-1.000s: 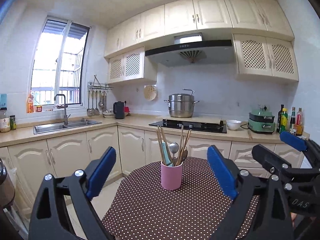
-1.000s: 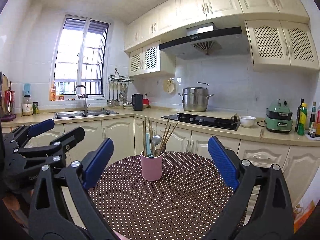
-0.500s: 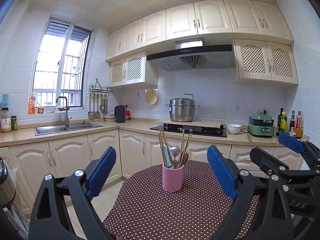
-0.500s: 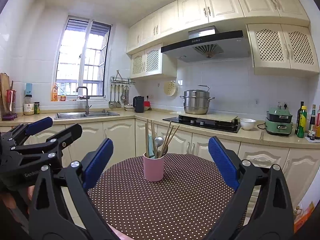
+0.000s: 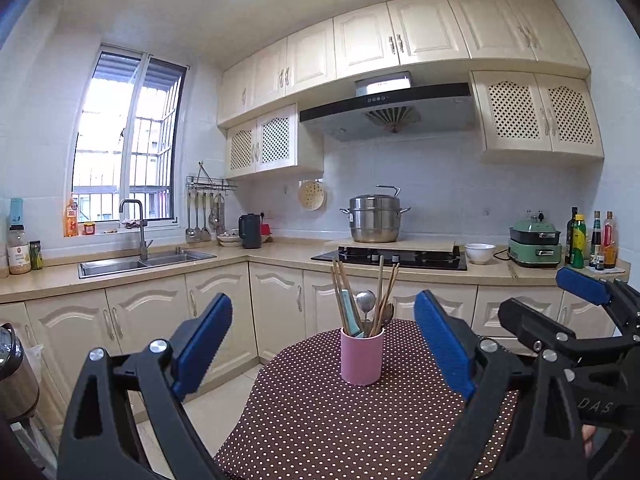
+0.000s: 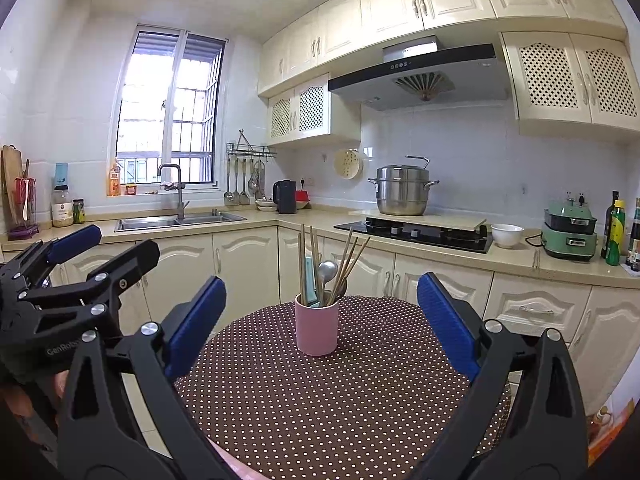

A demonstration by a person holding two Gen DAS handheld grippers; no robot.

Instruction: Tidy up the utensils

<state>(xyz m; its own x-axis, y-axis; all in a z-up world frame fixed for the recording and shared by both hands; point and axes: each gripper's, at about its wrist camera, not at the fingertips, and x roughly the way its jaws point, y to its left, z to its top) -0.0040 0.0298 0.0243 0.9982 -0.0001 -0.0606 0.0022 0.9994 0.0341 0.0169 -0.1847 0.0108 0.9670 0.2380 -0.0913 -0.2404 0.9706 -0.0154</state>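
Observation:
A pink cup (image 5: 362, 356) (image 6: 317, 329) stands upright on a round table with a brown polka-dot cloth (image 5: 320, 420) (image 6: 328, 400). It holds several wooden chopsticks (image 5: 340, 292) (image 6: 309, 260), a metal spoon (image 5: 365, 301) (image 6: 327, 270) and a teal-handled utensil (image 5: 349, 312). My left gripper (image 5: 324, 340) is open and empty, held back from the cup. My right gripper (image 6: 322, 312) is open and empty too, hovering short of the cup. Each gripper shows at the edge of the other's view.
Beyond the table runs an L-shaped counter with a sink (image 6: 180, 221), a hob (image 6: 416, 234), a steel pot (image 6: 402, 192), a white bowl (image 6: 507, 235), a green appliance (image 6: 570, 236) and bottles (image 6: 616, 236). Ladles hang on a wall rack (image 6: 244, 180).
Both views have tilted upward and drawn slightly back, so the cup sits a little lower and farther off. Both grippers stay open and empty.

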